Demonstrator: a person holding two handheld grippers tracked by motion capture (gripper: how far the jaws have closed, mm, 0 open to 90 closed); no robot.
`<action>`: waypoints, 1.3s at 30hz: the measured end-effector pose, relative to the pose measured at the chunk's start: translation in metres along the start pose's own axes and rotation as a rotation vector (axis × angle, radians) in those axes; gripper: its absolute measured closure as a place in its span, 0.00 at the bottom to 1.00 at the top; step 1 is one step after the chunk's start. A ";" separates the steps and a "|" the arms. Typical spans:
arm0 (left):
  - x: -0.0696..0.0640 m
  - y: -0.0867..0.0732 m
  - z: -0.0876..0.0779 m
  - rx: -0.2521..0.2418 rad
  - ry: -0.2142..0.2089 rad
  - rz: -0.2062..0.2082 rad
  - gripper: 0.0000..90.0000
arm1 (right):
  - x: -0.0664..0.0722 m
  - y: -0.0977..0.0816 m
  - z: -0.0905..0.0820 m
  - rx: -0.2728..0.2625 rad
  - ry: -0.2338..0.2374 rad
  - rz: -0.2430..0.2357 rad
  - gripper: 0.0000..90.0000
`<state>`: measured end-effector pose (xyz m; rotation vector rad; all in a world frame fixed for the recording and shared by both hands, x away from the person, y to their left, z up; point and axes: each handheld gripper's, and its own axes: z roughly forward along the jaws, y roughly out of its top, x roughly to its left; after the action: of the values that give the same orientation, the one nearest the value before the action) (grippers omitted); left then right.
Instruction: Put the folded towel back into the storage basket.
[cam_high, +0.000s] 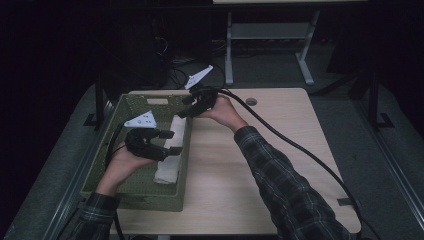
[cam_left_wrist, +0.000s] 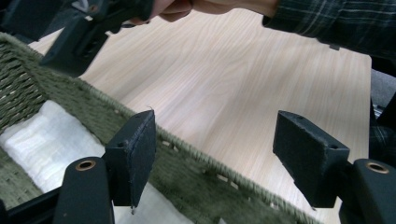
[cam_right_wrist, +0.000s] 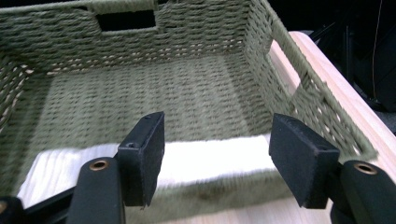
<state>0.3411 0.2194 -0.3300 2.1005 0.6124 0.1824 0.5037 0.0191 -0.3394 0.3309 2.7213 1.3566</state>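
On the left side of a pale wooden table (cam_high: 280, 165), a green woven basket (cam_high: 134, 106) is sitting with a folded white towel (cam_high: 170, 160) lying along its right wall. Over the basket's near half, the left gripper (cam_high: 167, 142) is hovering with its jaws standing apart and nothing between them. Farther off, at the basket's far right corner, the right gripper (cam_high: 186, 107) is hanging just above the towel's far end, jaws likewise spread and empty. Beyond the table, a dark room is showing grey floor, a white-legged desk frame (cam_high: 270, 45) and tangled cables (cam_high: 175, 70).
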 end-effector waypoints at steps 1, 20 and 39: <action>-0.001 0.002 0.003 0.003 0.001 -0.001 0.33 | 0.001 -0.002 -0.004 -0.001 -0.003 -0.002 0.39; -0.039 0.033 0.058 0.007 0.069 -0.032 0.30 | -0.001 -0.055 -0.083 0.013 -0.063 0.006 0.31; -0.089 0.041 0.127 0.017 0.054 -0.016 0.28 | 0.008 -0.133 -0.127 0.030 -0.202 0.144 0.28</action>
<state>0.3238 0.0628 -0.3611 2.1119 0.6647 0.2262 0.4534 -0.1555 -0.3688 0.6409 2.5958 1.2388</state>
